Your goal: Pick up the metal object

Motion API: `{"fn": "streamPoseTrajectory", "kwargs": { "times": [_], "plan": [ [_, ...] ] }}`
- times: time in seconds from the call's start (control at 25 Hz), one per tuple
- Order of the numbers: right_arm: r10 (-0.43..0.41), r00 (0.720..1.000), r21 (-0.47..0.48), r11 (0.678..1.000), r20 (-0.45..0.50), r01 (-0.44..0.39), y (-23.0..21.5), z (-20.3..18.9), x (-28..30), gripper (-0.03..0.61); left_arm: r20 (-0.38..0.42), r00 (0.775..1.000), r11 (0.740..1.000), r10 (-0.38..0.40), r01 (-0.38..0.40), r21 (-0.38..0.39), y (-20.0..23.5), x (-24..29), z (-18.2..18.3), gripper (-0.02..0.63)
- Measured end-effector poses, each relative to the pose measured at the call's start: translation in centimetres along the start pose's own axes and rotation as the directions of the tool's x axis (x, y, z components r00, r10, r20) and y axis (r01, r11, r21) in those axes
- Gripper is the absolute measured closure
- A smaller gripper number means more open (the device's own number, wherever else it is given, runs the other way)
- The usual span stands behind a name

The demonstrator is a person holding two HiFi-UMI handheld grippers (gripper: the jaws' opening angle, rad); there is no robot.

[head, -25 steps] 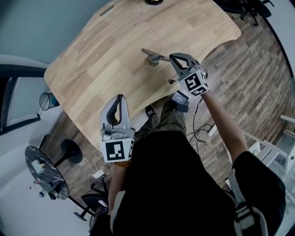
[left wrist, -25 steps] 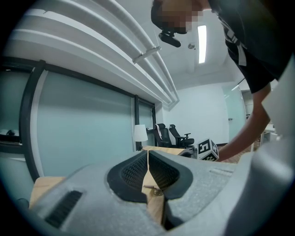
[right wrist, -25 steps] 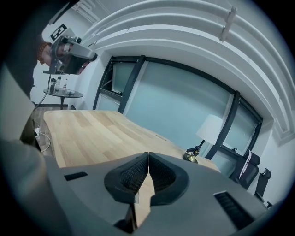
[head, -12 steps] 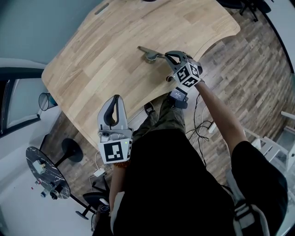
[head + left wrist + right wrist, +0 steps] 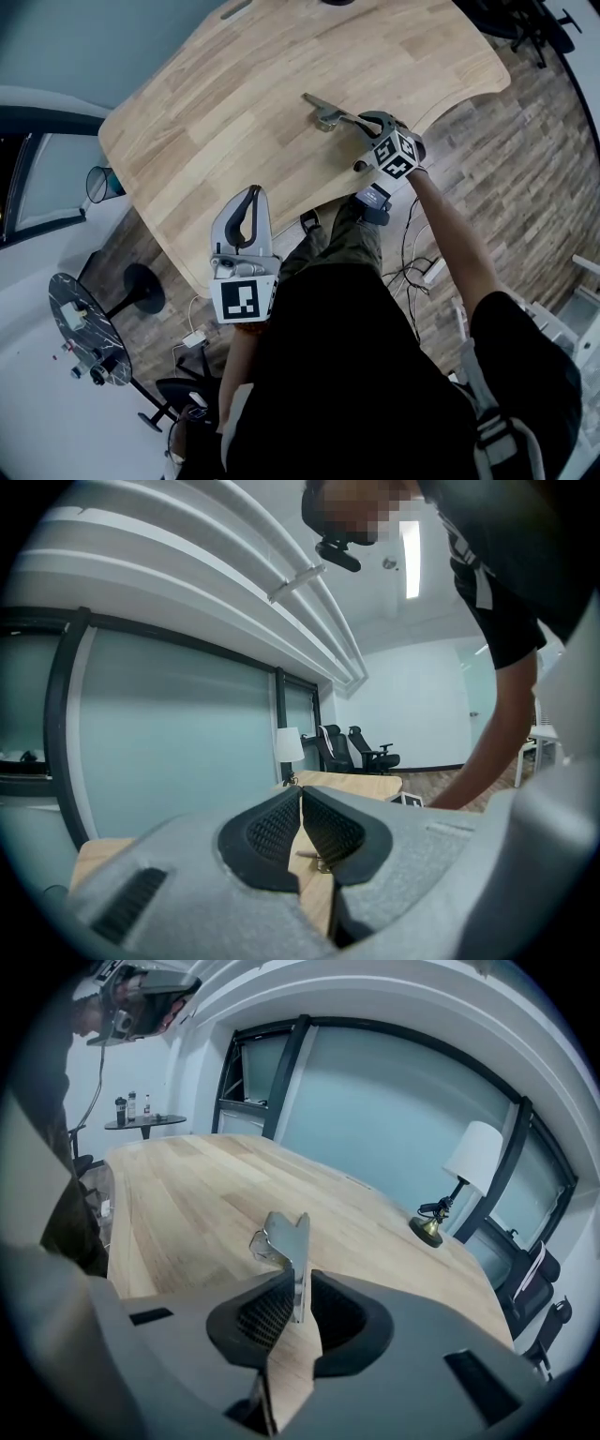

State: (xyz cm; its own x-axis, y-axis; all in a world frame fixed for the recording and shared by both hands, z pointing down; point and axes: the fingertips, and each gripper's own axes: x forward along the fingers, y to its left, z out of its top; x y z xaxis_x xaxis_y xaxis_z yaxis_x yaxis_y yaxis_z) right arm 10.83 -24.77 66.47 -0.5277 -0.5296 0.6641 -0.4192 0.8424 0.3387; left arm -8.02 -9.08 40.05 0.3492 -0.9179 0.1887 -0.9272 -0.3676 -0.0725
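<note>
Left tool hangs over the near edge of the light wooden tabletop, toward that edge's left end. Its jaws are pressed together with nothing between them, and in the left gripper view the dark ribbed pads meet in a thin seam. Further right, close to where the near edge curves inward, is the flat silver-grey metal object, a strip with a notched end and a small rounded lug on its side, well apart from the left tool. Its near end is pinched edge-on between the jaws of the right tool, which points in from the near edge. In the right gripper view the notched end stands out past the pads. Whether the metal object touches the wood cannot be told. Near the tabletop's far edge stands a white-shaded lamp.
</note>
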Motion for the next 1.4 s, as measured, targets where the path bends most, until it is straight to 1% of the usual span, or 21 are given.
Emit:
{"fn": "streamPoseTrajectory", "kwargs": {
  "times": [0.24, 0.4, 0.52, 0.68, 1.0, 1.16, 1.24, 1.4],
  "plan": [
    [0.036, 0.997, -0.012, 0.999, -0.064, -0.037, 0.6, -2.0, 1.2, 0.528, -0.001, 1.000, 1.000, 0.025, -0.025, -0.005, 0.6, -0.4, -0.3, 0.591],
    [0.051, 0.994, -0.025, 0.998, -0.092, -0.054, 0.9, -2.5, 2.1, 0.525, -0.005, 0.999, 0.999, 0.043, -0.044, -0.008, 1.3, -0.7, -0.6, 0.591],
    [0.061, 0.992, 0.004, 0.998, -0.112, -0.061, 0.9, -3.0, 2.7, 0.522, -0.001, 0.999, 0.999, 0.052, -0.052, -0.004, 1.4, -0.8, -0.5, 0.591],
    [0.066, 0.991, 0.055, 0.997, -0.115, -0.060, 0.8, -3.0, 3.1, 0.517, -0.001, 0.999, 0.999, 0.047, -0.047, 0.002, 1.3, -0.7, -0.3, 0.591],
    [0.113, 0.984, 0.093, 0.991, -0.137, -0.100, 0.9, -3.5, 3.9, 0.520, -0.004, 0.999, 0.999, 0.049, -0.049, 0.000, 1.3, -0.4, -0.4, 0.591],
    [0.121, 0.983, 0.108, 0.988, -0.136, -0.107, 0.7, -3.4, 4.0, 0.522, -0.009, 0.999, 0.999, 0.052, -0.052, 0.008, 1.4, -0.4, -0.6, 0.591],
    [0.129, 0.982, 0.118, 0.987, -0.136, -0.113, 0.7, -3.4, 4.1, 0.536, -0.012, 0.998, 0.999, 0.054, -0.054, 0.004, 1.5, -0.4, -0.8, 0.591],
    [0.143, 0.979, 0.101, 0.986, -0.146, -0.129, 1.0, -3.2, 4.1, 0.543, -0.006, 0.998, 0.998, 0.059, -0.059, 0.000, 1.5, -0.4, -0.7, 0.591]
  ]
}}
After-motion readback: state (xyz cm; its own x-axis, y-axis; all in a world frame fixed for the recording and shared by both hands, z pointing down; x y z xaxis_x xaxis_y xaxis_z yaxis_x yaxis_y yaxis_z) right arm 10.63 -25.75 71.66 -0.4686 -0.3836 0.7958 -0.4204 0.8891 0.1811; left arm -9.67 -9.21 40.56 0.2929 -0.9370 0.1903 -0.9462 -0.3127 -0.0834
